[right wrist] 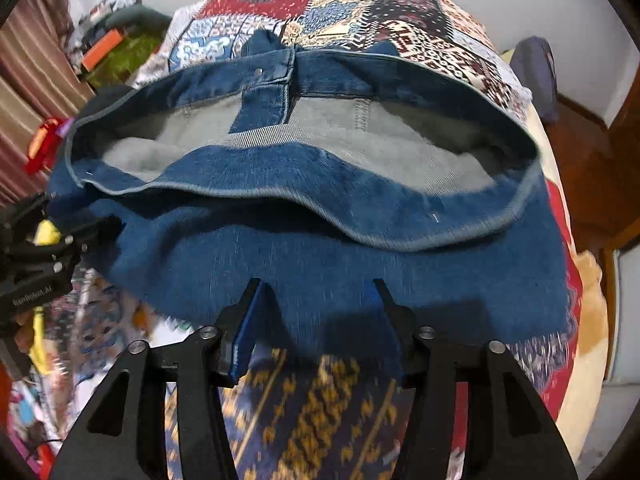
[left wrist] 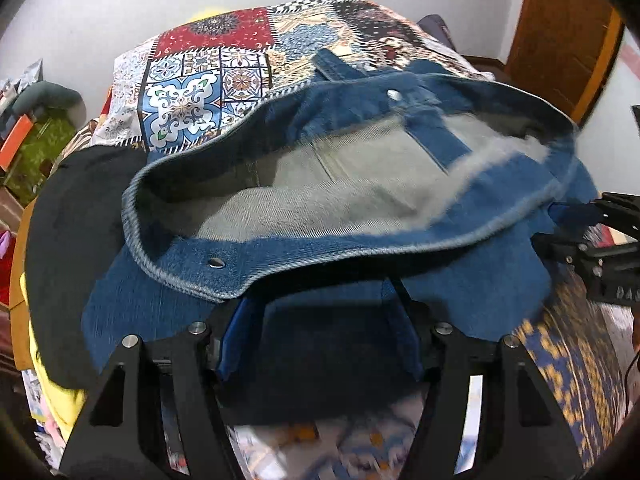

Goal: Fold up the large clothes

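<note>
A blue denim garment [left wrist: 460,264] lies on the patterned bedspread [left wrist: 208,80], its waistband gaping open to show the grey inside [left wrist: 340,184]. It also shows in the right wrist view [right wrist: 304,248]. My left gripper [left wrist: 320,332] is open, its blue-padded fingers [left wrist: 234,328] straddling the near edge of the denim. My right gripper [right wrist: 316,320] is open too, its fingers [right wrist: 248,320] at the denim's near hem. The right gripper also shows at the right of the left wrist view [left wrist: 592,240], and the left gripper at the left of the right wrist view [right wrist: 44,248].
A black cloth [left wrist: 72,240] and something yellow [left wrist: 60,392] lie left of the denim. Clutter with an orange box [right wrist: 102,54] stands by the far left wall. A wooden door [left wrist: 560,32] is at the far right. The bed edge drops off to the right [right wrist: 588,320].
</note>
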`<act>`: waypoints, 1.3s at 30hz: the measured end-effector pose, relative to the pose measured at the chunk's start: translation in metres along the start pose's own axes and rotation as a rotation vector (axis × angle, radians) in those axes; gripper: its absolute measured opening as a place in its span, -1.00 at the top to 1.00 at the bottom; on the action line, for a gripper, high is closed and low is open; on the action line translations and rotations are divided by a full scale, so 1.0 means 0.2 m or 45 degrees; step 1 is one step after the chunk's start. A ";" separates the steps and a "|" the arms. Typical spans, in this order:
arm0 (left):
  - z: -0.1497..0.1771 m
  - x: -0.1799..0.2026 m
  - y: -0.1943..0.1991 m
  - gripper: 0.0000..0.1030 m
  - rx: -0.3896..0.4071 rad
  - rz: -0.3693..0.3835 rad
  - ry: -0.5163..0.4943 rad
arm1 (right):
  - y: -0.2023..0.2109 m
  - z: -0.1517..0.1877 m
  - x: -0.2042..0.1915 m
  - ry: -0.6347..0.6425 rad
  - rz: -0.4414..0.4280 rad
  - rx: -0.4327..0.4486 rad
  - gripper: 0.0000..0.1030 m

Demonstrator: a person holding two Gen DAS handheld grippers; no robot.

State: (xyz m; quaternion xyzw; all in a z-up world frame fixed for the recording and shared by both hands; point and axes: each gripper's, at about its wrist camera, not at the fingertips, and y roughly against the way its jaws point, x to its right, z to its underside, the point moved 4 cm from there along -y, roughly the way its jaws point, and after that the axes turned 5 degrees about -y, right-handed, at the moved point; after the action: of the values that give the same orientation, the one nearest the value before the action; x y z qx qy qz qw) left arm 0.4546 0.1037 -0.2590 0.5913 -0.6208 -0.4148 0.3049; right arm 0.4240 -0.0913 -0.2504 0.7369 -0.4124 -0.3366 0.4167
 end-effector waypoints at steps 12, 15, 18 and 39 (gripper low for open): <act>-0.47 -0.36 0.04 -0.22 0.144 -0.183 0.187 | 0.05 -0.67 0.23 -0.193 0.165 0.250 -0.02; -0.43 -0.31 0.14 -0.22 0.200 -0.127 0.141 | 0.12 -0.62 0.16 -0.124 0.129 0.298 -0.02; -0.36 -0.21 0.22 -0.23 0.222 -0.096 0.060 | 0.13 -0.52 0.03 -0.005 0.122 0.307 -0.02; 0.09 0.03 0.03 -0.25 0.098 0.078 -0.032 | 0.01 -0.02 0.13 0.095 0.145 0.156 -0.51</act>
State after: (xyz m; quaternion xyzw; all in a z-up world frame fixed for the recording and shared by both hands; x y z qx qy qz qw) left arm 0.4349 0.0998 -0.2629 0.5779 -0.6579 -0.3886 0.2866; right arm 0.4388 -0.1137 -0.2509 0.7484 -0.4577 -0.2588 0.4042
